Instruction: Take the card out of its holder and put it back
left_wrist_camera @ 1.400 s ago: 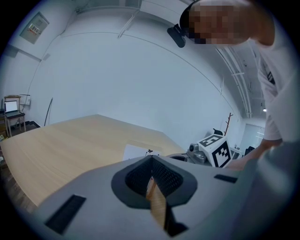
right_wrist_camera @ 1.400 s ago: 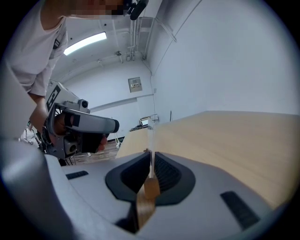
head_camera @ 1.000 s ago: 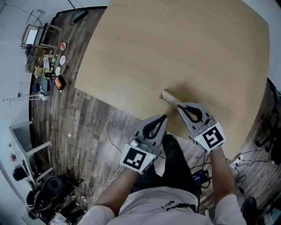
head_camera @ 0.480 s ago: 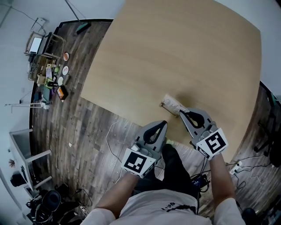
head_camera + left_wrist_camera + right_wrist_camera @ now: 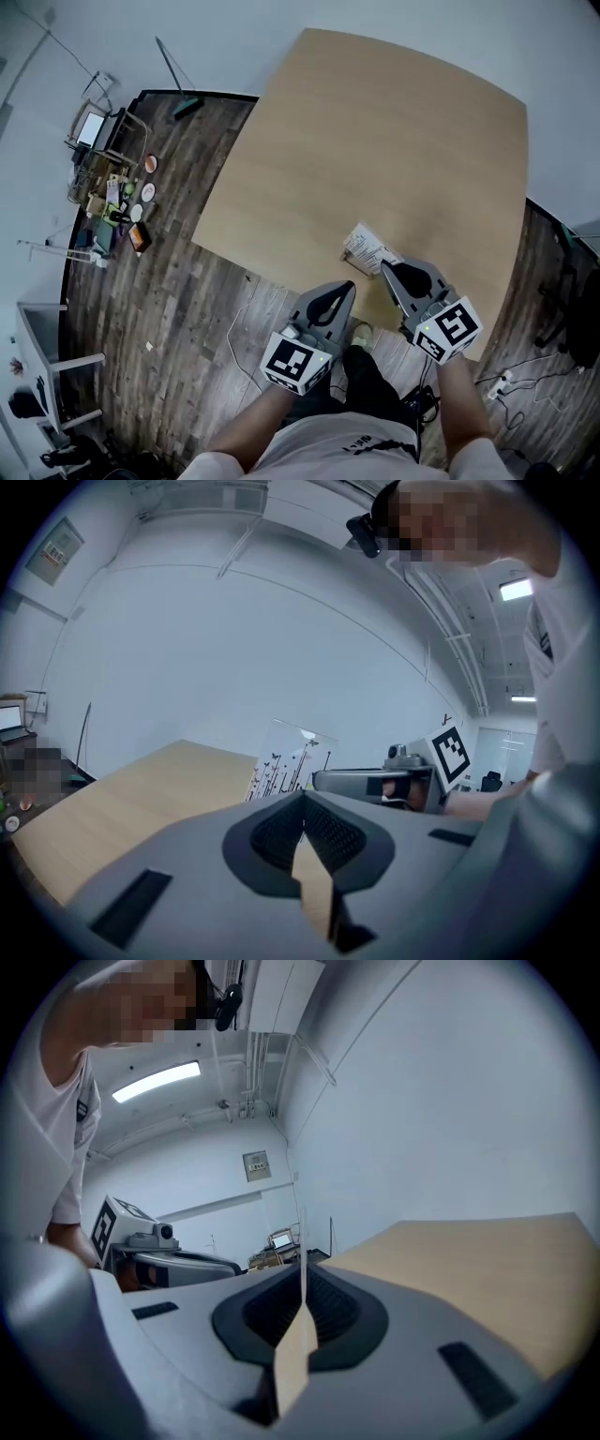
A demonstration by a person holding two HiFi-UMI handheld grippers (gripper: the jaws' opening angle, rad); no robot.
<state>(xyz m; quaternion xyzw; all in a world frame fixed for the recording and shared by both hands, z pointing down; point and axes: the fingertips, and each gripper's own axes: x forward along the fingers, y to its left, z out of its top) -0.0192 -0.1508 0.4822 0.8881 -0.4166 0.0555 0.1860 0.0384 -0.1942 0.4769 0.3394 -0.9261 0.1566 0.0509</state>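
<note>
A white card (image 5: 364, 246) printed with thin dark stems stands upright near the front edge of the wooden table (image 5: 375, 122). In the left gripper view the card (image 5: 286, 761) shows its face. In the right gripper view the card (image 5: 302, 1232) is a thin edge-on line rising from the jaw tips. My right gripper (image 5: 385, 268) touches the card's near edge and looks shut on it. The holder is hard to make out. My left gripper (image 5: 349, 284) hangs just off the table edge, shut with nothing in it. From there the right gripper (image 5: 319, 782) reaches the card's lower corner.
Dark plank floor surrounds the table, with cluttered small items and a cart (image 5: 117, 197) at the far left. A long-handled tool (image 5: 178, 103) lies by the wall. Cables and a plug strip (image 5: 497, 384) lie on the floor at the right. The person's legs are beneath both grippers.
The head view has drawn back, so the whole table shows. The card now shows more of its printed face. Both grippers keep their places relative to the card.
</note>
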